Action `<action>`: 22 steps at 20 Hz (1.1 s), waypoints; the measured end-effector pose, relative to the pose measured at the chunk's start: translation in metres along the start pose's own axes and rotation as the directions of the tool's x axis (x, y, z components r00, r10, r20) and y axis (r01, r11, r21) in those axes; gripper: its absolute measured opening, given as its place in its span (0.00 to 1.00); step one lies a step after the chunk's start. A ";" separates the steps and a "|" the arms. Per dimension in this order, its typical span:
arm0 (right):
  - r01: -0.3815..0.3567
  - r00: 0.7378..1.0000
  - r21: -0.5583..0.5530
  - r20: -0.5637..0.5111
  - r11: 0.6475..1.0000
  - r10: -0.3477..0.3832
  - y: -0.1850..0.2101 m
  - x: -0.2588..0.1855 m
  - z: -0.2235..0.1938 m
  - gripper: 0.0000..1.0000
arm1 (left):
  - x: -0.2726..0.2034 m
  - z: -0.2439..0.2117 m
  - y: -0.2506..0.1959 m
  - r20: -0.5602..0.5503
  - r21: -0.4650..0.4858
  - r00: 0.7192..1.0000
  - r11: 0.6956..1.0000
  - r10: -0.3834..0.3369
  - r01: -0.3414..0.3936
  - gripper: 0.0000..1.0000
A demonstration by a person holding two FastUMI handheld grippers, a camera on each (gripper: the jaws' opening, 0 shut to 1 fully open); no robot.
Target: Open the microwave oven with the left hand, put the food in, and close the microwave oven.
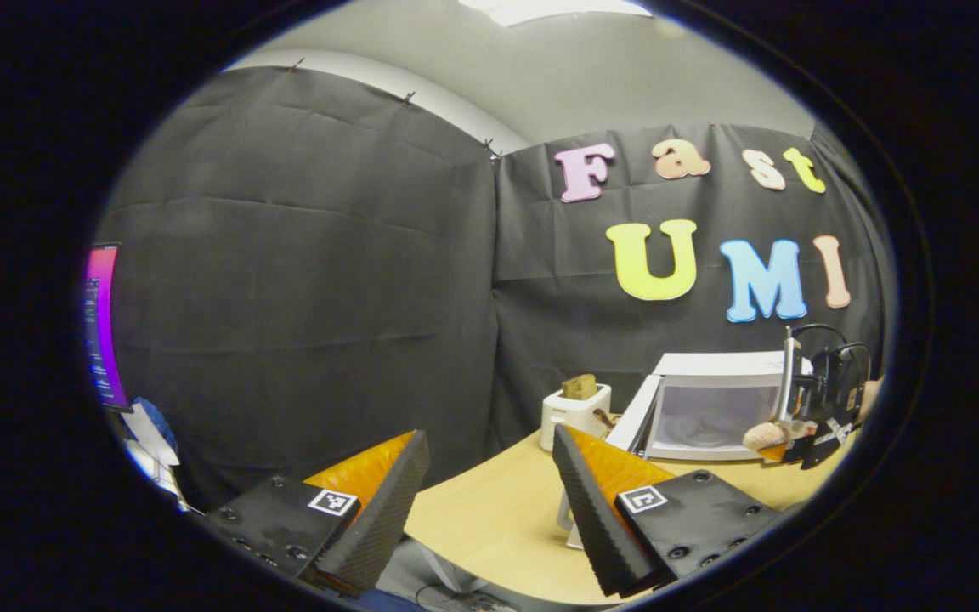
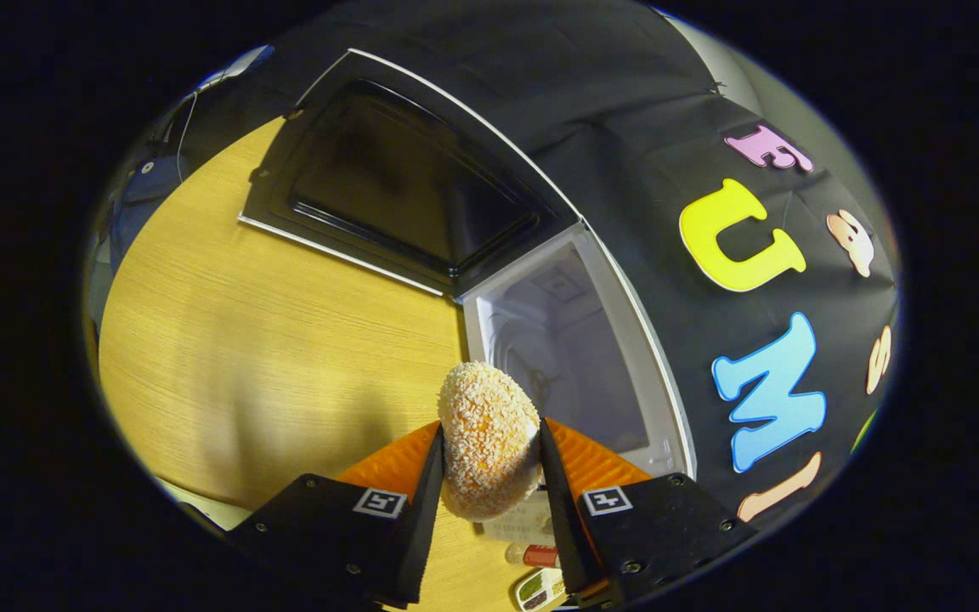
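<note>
The white microwave (image 1: 710, 399) stands at the back right of the wooden table with its door (image 1: 632, 415) swung open. In the right gripper view its dark door (image 2: 396, 187) lies wide open and the pale cavity (image 2: 570, 340) sits just ahead. My right gripper (image 2: 487, 463) is shut on the food (image 2: 488, 438), an oval breaded piece, held close in front of the cavity. From the left gripper view the right gripper (image 1: 821, 399) with the food (image 1: 764, 436) hangs before the microwave's opening. My left gripper (image 1: 489, 489) is open and holds nothing, well back over the table's near edge.
A white toaster (image 1: 574, 410) with a slice in it stands left of the microwave. The wooden table (image 1: 498, 510) stretches between my left gripper and the oven. A lit monitor (image 1: 103, 323) is at the far left. Small bottles (image 2: 536, 557) lie under the right gripper.
</note>
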State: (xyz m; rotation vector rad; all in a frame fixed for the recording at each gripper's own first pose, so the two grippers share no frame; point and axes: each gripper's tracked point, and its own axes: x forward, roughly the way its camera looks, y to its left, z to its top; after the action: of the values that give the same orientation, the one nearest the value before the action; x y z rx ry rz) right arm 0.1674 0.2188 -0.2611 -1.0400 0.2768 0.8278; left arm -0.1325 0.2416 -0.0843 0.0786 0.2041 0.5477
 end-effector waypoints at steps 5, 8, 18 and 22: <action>0.063 0.998 -0.016 -0.001 0.998 -0.063 -0.016 0.046 0.003 0.60 | -0.017 0.009 0.024 0.007 0.038 0.997 0.996 0.080 -0.080 0.94; 0.117 0.993 -0.038 0.014 0.992 -0.116 -0.035 0.073 0.008 0.61 | -0.026 0.011 0.034 0.008 0.039 0.992 0.991 0.127 -0.127 0.94; 0.147 0.989 -0.008 -0.018 0.989 -0.147 -0.046 0.161 0.001 0.61 | -0.045 0.010 0.036 -0.026 0.105 0.977 0.972 0.212 -0.209 0.94; 0.143 0.988 -0.029 -0.053 0.989 -0.145 -0.041 0.180 -0.010 0.61 | -0.055 0.011 0.039 -0.032 0.111 0.969 0.964 0.245 -0.240 0.94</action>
State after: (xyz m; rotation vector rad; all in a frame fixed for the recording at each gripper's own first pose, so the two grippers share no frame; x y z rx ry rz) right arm 0.3196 0.2854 -0.3417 -1.0945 0.2351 0.6748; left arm -0.1957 0.2457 -0.0587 0.1973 0.2703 0.7837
